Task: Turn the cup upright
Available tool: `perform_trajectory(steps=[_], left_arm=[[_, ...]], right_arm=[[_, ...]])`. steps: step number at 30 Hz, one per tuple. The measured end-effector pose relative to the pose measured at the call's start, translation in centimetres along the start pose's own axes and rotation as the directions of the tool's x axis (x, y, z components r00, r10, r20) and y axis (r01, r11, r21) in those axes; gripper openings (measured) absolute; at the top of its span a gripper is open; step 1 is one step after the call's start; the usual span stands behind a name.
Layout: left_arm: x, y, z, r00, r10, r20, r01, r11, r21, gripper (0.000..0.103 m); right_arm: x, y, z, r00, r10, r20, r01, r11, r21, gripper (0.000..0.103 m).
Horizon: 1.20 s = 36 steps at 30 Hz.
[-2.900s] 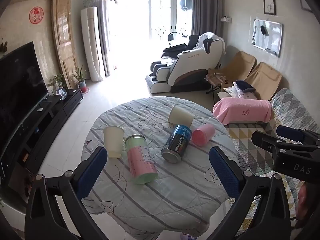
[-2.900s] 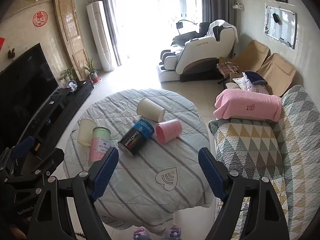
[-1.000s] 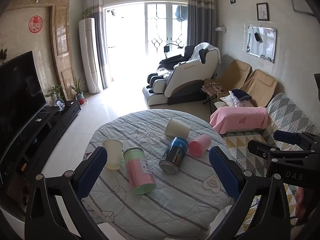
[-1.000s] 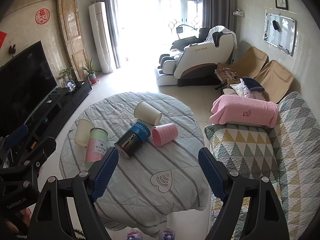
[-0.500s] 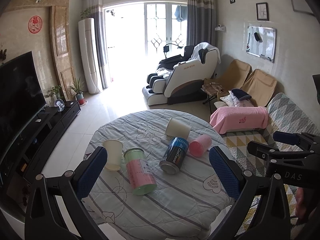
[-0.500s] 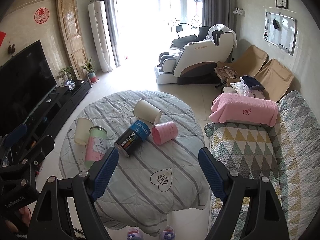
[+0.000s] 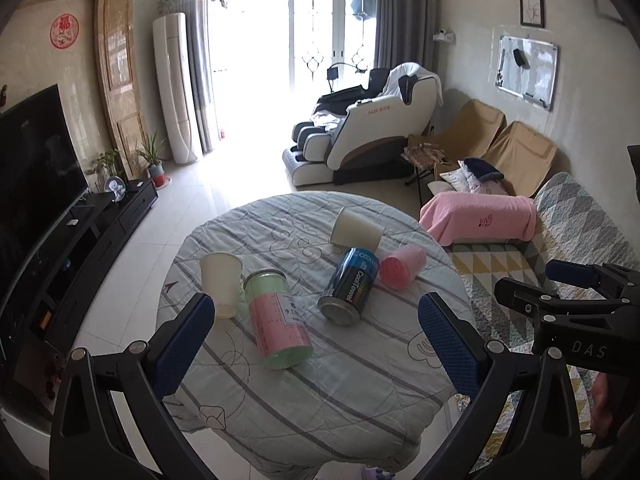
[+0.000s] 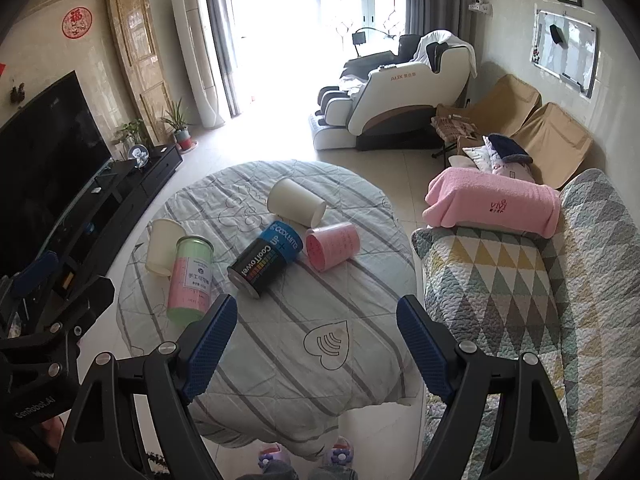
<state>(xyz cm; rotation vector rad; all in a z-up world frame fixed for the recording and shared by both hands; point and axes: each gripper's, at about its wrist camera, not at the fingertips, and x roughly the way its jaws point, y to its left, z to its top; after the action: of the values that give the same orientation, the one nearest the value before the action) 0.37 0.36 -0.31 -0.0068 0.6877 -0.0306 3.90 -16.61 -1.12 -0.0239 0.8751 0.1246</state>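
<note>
A round table (image 7: pixel 360 380) with a striped grey cloth holds several containers. A pink cup (image 7: pixel 402 266) (image 8: pixel 333 246) lies on its side, and so does a cream cup (image 7: pixel 357 233) (image 8: pixel 296 202) behind it. A second cream cup (image 7: pixel 221 282) (image 8: pixel 162 248) stands upside down at the left. A blue and black can (image 7: pixel 352 286) (image 8: pixel 266 258) and a pink and green canister (image 7: pixel 278 324) (image 8: pixel 191 280) lie on their sides. My left gripper (image 7: pixel 316 344) is open and empty, above the near table edge. My right gripper (image 8: pixel 316 344) is open and empty, also held back from the cups.
A sofa with a triangle-patterned quilt (image 8: pixel 520 300) and a pink towel (image 8: pixel 496 204) stands right of the table. A black TV stand (image 7: pixel 80 240) runs along the left. A massage chair (image 7: pixel 372 136) is at the back. The person's slippers (image 8: pixel 304 456) show below the table edge.
Both views have shifted slightly; the table and cups sit a little closer and lower in frame than a second ago. Nothing on the table has moved. Both grippers stay open.
</note>
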Motion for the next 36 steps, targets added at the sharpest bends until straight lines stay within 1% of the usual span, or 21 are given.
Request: perform_trajectory(steps=[11, 27, 34, 36], left_arm=[[1.8, 0.1, -1.1, 0.996, -0.007, -0.085, 0.006, 1.0, -0.013, 0.103], [4.7, 0.6, -1.6, 0.981, -0.013, -0.191, 0.01, 1.0, -0.018, 0.103], [6.6, 2.2, -1.7, 0.969, -0.011, -0.248, 0.002, 0.999, -0.035, 0.103], [7.2, 2.7, -1.7, 0.963, -0.008, -0.268, -0.003, 0.999, -0.04, 0.103]], right_arm=[[1.8, 0.0, -0.8, 0.996, -0.001, -0.086, 0.001, 1.0, 0.004, 0.083], [5.0, -0.3, -0.7, 0.984, 0.015, -0.178, -0.007, 0.999, 0.045, 0.083], [7.5, 0.2, 0.2, 0.973, 0.069, -0.222, -0.049, 0.994, 0.093, 0.083], [8.7, 0.4, 0.7, 0.965, 0.088, -0.246, -0.061, 0.991, 0.118, 0.083]])
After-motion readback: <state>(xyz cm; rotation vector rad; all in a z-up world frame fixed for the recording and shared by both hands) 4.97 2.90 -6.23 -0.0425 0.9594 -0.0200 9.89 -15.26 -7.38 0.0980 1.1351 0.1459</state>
